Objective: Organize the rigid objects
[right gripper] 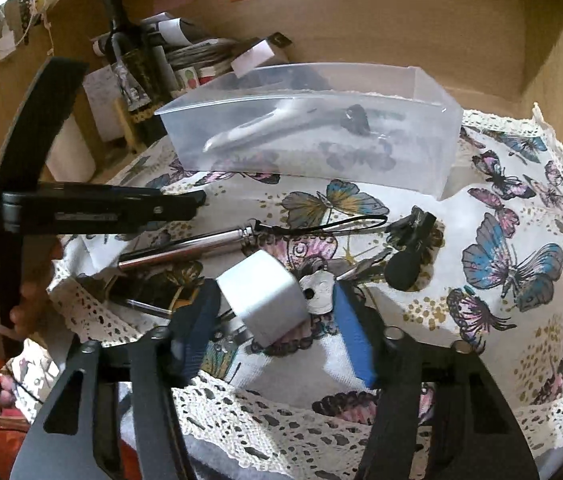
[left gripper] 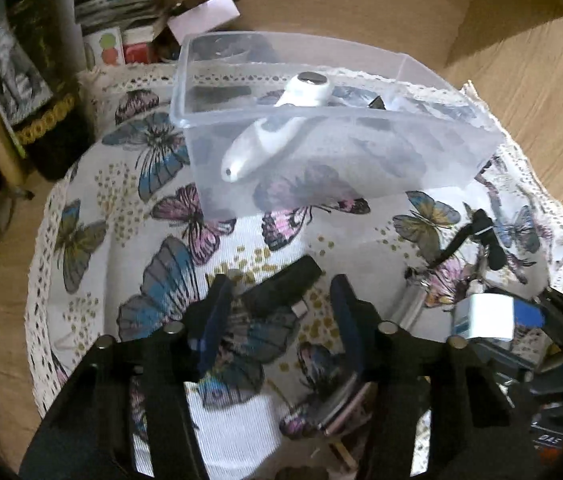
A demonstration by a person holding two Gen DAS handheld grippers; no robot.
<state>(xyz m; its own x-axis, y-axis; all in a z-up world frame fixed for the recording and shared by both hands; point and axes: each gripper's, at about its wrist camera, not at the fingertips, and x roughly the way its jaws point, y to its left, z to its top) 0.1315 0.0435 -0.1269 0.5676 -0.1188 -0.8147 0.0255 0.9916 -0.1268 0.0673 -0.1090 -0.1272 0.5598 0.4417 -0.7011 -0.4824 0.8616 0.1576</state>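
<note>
Currently we list: right tongs (right gripper: 277, 312) apart around white cube (right gripper: 263, 298), bin (right gripper: 433, 152) at twelve o'clock; left tongs (left gripper: 281, 312) apart, empty. Risk: off-centre cube may twist out on closing.

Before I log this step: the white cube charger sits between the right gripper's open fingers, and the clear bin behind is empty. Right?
Not quite. The white cube charger does sit between the open right gripper, but the clear bin is not empty: a white handheld device already lies inside, plainest in the left wrist view.
</note>
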